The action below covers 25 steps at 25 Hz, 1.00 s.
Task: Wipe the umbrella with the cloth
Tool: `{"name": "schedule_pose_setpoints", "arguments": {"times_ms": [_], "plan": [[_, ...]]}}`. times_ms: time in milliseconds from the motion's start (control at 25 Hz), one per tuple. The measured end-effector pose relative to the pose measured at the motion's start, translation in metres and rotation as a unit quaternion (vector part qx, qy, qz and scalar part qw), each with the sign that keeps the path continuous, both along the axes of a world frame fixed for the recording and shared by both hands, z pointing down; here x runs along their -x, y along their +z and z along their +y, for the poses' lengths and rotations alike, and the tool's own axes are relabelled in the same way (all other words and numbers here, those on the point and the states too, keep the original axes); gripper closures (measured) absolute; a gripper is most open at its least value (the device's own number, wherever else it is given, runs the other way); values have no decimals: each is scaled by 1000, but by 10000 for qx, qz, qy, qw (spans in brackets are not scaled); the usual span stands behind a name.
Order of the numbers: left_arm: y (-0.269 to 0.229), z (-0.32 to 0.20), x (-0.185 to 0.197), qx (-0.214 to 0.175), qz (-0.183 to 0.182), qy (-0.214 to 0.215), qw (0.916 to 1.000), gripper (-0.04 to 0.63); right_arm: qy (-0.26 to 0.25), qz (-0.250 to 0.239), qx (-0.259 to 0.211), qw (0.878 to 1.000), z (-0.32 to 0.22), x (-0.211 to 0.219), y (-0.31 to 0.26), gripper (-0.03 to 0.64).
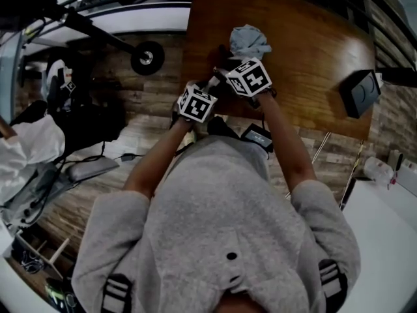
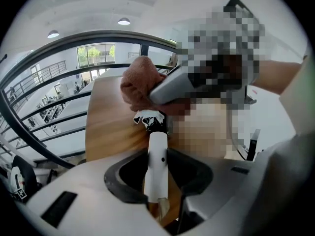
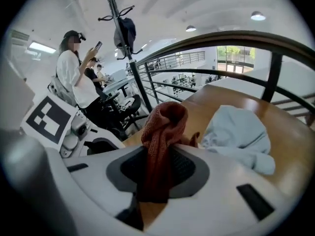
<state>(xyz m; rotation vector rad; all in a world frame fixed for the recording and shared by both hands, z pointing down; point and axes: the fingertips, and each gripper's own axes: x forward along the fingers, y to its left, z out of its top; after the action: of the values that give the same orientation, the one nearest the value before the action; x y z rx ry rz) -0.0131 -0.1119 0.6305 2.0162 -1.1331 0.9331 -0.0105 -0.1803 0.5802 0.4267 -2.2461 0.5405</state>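
Note:
My left gripper (image 2: 158, 173) is shut on the white handle (image 2: 157, 161) of a folded umbrella, whose black and white folds (image 2: 149, 119) point out over the wooden table (image 2: 106, 127). My right gripper (image 3: 160, 171) is shut on a reddish-brown cloth (image 3: 165, 127), which bunches up above its jaws. In the left gripper view that cloth (image 2: 140, 85) sits right over the umbrella's folds, under the right gripper's grey body (image 2: 172, 87). In the head view both marker cubes, left (image 1: 197, 103) and right (image 1: 249, 77), sit close together at the table's near edge; the umbrella is mostly hidden there.
A light blue cloth (image 1: 248, 42) (image 3: 241, 136) lies crumpled on the table just beyond the grippers. A black box (image 1: 360, 93) sits near the table's right edge. A chair base with a wheel (image 1: 147, 57) stands left of the table. A person (image 3: 76, 77) stands by a coat stand (image 3: 123, 28).

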Motion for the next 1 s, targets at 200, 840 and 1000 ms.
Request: {"name": "schedule_pose_setpoints", "arguments": {"times_ms": [200,840,1000], "plan": [[1,0,9,-13,4,-26,10000,462,559,-117,-262,9980,-40,-11,-15,514],[5,-3,8,83,152,-111,9998,460,2562,920,-1396,9521,-165,-152,-15,514],[6,-4,8,98,207,-137,9996,457,2751,775,-1288,9496,-146,-151,-5,514]]}}
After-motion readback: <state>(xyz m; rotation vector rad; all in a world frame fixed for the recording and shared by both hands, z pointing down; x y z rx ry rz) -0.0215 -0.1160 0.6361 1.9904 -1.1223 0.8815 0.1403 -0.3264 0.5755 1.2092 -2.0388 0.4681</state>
